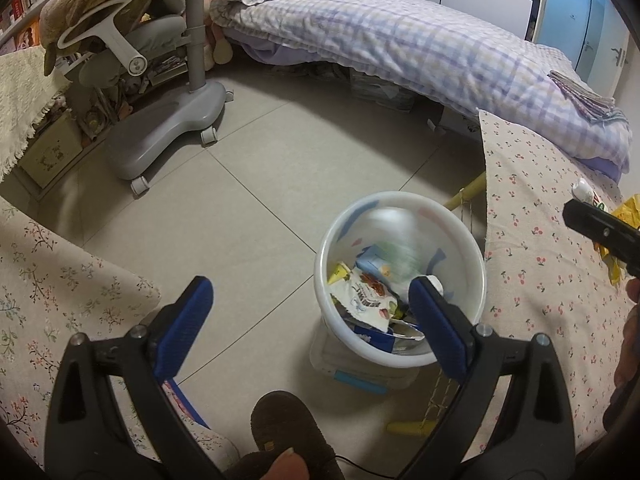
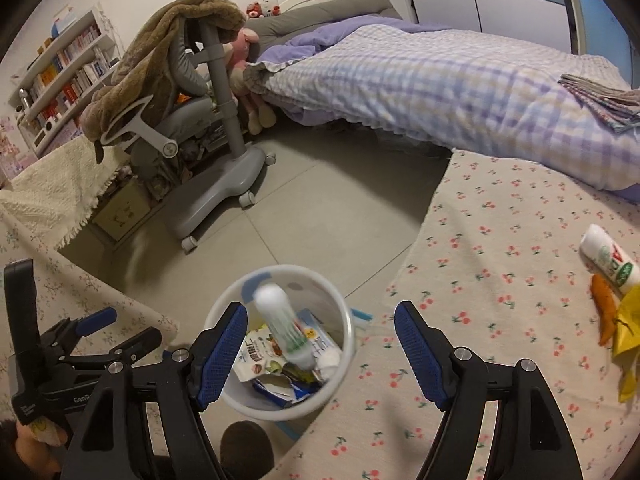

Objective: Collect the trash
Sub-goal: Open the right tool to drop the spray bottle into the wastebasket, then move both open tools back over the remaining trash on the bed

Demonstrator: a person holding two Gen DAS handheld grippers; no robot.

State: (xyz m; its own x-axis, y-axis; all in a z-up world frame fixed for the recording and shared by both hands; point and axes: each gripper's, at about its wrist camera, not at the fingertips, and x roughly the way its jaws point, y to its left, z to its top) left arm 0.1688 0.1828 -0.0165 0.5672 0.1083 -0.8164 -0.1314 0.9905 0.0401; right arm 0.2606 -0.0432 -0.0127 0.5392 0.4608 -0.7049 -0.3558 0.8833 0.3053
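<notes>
A white trash bin stands on the floor, holding several wrappers. A white and green bottle, blurred by motion, is in the air over the bin's mouth between my right fingers; it is a faint blur in the left wrist view. My right gripper is open and empty above the bin. My left gripper is open and empty, just left of the bin. A second white bottle, an orange peel and a yellow wrapper lie on the cherry-print tabletop at the right.
The cherry-print cloth table is on the right, a floral cloth surface on the left. A grey wheeled chair and a bed with checked quilt stand beyond on the tiled floor. A brown slipper is below the bin.
</notes>
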